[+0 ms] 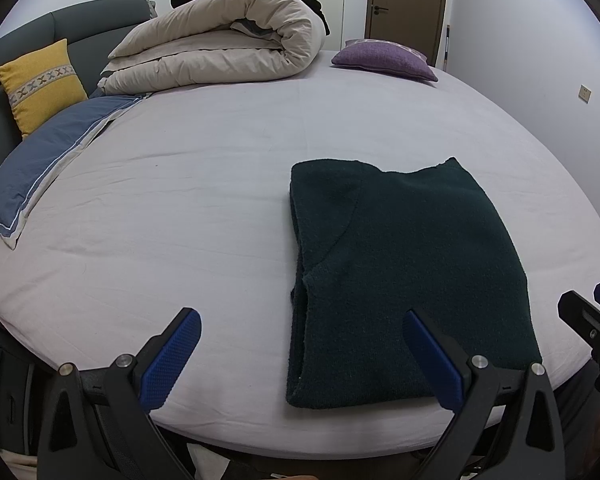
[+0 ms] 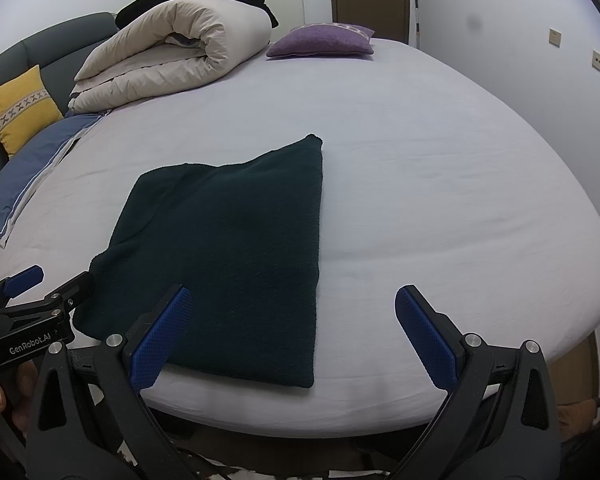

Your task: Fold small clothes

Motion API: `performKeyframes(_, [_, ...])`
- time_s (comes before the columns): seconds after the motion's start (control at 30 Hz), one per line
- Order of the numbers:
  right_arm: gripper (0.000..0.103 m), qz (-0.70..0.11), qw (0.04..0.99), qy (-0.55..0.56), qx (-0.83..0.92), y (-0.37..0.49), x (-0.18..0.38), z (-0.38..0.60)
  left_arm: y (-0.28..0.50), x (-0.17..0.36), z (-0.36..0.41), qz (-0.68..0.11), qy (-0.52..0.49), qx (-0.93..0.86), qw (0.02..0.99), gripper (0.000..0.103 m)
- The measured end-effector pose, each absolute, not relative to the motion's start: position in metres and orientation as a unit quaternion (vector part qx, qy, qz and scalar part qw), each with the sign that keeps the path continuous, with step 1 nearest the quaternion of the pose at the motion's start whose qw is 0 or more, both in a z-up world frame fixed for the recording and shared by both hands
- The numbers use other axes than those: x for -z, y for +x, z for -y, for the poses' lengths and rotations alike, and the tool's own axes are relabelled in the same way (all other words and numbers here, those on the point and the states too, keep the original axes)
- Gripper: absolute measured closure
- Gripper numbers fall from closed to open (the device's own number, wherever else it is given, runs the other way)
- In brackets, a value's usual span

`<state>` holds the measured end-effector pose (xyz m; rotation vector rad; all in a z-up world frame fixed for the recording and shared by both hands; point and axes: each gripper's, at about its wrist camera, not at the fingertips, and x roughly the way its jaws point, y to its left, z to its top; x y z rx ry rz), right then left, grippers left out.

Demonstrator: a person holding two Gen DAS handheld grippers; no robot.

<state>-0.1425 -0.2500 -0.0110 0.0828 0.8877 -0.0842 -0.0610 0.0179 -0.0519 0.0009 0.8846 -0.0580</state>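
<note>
A dark green knitted garment (image 1: 400, 276) lies folded flat on the white bed sheet (image 1: 180, 200), near the bed's front edge; it also shows in the right wrist view (image 2: 236, 256). My left gripper (image 1: 300, 320) is open and empty, held above the front edge with its right finger over the garment's near left part. My right gripper (image 2: 292, 300) is open and empty, its left finger over the garment's near edge. In the right wrist view the left gripper (image 2: 40, 292) shows at the far left, beside the garment's left corner.
A rolled beige duvet (image 1: 220, 44) with a black item on top lies at the back. A purple cushion (image 1: 384, 60), a yellow cushion (image 1: 40, 84) and a blue pillow (image 1: 48, 160) lie around the bed's rim. A wall is to the right.
</note>
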Motion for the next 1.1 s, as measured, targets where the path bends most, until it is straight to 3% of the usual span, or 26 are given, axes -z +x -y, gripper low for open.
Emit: performKeyframes(1.1, [0.000, -0.432, 0.901, 0.037, 0.035, -0.1402, 0.0122, 0.2473, -0.0623, 0.0513, -0.0211, -0.428, 0.000, 0.027, 0.903, 0.000])
